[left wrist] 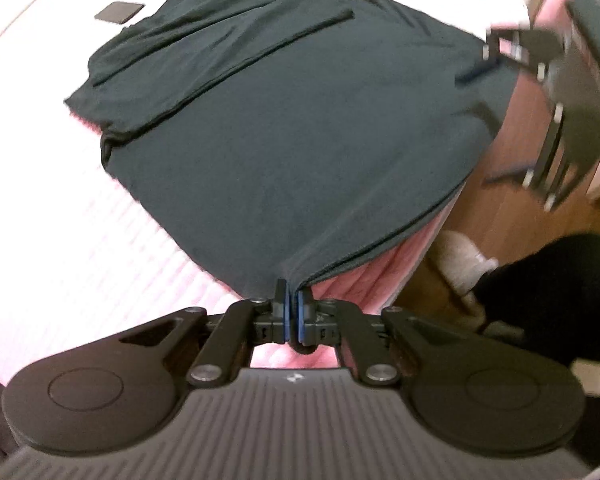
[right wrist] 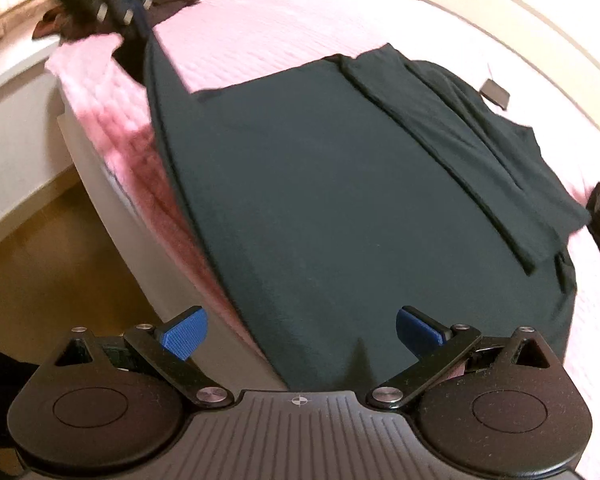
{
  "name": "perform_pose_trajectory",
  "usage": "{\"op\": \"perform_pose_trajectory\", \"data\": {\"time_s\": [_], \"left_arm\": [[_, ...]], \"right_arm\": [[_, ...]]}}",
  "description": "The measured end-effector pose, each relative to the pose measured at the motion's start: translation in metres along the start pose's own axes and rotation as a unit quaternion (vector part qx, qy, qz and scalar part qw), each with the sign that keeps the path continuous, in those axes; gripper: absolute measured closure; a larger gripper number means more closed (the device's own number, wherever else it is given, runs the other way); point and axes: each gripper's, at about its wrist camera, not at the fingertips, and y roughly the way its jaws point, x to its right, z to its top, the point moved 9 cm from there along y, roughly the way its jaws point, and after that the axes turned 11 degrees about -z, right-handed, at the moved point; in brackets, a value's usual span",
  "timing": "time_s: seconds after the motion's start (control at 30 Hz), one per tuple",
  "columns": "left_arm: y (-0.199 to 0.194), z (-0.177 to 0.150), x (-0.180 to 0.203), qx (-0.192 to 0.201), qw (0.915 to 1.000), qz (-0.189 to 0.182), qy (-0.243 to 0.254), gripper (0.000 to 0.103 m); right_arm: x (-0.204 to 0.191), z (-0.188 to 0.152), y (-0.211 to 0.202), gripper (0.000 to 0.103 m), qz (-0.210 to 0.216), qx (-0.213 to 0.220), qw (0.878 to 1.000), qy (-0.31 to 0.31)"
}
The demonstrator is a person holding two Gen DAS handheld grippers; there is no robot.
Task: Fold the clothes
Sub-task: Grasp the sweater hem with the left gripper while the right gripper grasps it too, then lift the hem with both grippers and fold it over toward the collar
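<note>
A dark green long-sleeved shirt lies flat on the pink bedspread, both sleeves folded across its body. Its hem hangs at the bed's edge. My left gripper is shut on one hem corner, lifting the cloth slightly into a taut pleat. In the right wrist view the shirt spreads ahead and my right gripper is open, its blue pads standing wide either side of the other hem corner. The left gripper appears blurred at the far corner. The right gripper shows blurred at the upper right of the left wrist view.
A small dark flat rectangle lies on the bedspread beyond the shirt's collar. The white bed frame drops to a wooden floor. A pale slipper and a dark-clad leg stand beside the bed. Dark clothing lies far off.
</note>
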Motion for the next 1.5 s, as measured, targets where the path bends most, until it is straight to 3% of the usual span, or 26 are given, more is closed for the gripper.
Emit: {"op": "perform_pose_trajectory", "data": {"time_s": [0.07, 0.13, 0.27, 0.37, 0.5, 0.53, 0.57, 0.7, 0.8, 0.83, 0.87, 1.03, 1.23, 1.5], "left_arm": [[-0.003, 0.001, -0.002, 0.007, 0.9998, -0.011, -0.014, 0.101], [-0.004, -0.003, -0.002, 0.008, 0.9996, -0.016, -0.022, 0.101], [-0.003, -0.012, -0.003, -0.001, 0.9992, -0.02, -0.034, 0.101], [0.001, -0.014, -0.002, -0.009, 0.9993, -0.017, -0.032, 0.101], [0.008, -0.012, 0.0, -0.018, 0.9996, -0.007, -0.019, 0.101], [0.01, -0.012, 0.001, -0.022, 0.9997, -0.003, -0.011, 0.101], [0.013, -0.011, 0.002, -0.027, 0.9996, 0.002, -0.005, 0.101], [0.023, -0.014, 0.005, -0.043, 0.9989, 0.017, 0.009, 0.101], [0.025, -0.015, 0.008, -0.051, 0.9982, 0.027, 0.017, 0.101], [0.025, -0.016, 0.01, -0.055, 0.9977, 0.031, 0.023, 0.101], [0.023, -0.016, 0.013, -0.059, 0.9972, 0.034, 0.029, 0.101], [-0.004, -0.022, 0.034, -0.058, 0.996, 0.034, 0.059, 0.101], [-0.037, -0.04, 0.061, -0.038, 0.998, 0.038, 0.032, 0.102], [-0.046, -0.11, 0.139, -0.085, 0.9954, -0.044, -0.002, 0.102]], "right_arm": [[-0.007, -0.007, 0.009, 0.0, -0.026, 0.007, 0.999, -0.028], [0.001, -0.012, 0.013, 0.0, -0.083, 0.017, 0.996, -0.041], [0.04, -0.039, 0.013, 0.001, -0.173, 0.001, 0.984, -0.039], [0.064, -0.067, 0.01, 0.0, -0.209, -0.02, 0.976, -0.056], [0.091, -0.099, 0.005, 0.001, -0.225, -0.041, 0.971, -0.072], [0.096, -0.104, 0.004, 0.002, -0.228, -0.044, 0.97, -0.073], [0.101, -0.11, 0.002, 0.01, -0.23, -0.048, 0.969, -0.075], [0.112, -0.125, -0.004, 0.029, -0.216, -0.061, 0.971, -0.079], [0.114, -0.129, -0.009, 0.068, -0.189, -0.065, 0.976, -0.086], [0.115, -0.128, -0.011, 0.099, -0.173, -0.069, 0.979, -0.082], [0.116, -0.128, -0.013, 0.102, -0.157, -0.073, 0.982, -0.079], [0.125, -0.114, -0.049, 0.103, -0.1, -0.073, 0.989, -0.086], [0.109, -0.112, -0.103, 0.103, -0.064, -0.088, 0.985, -0.133], [0.038, -0.166, -0.17, 0.103, 0.027, -0.174, 0.976, -0.13]]}}
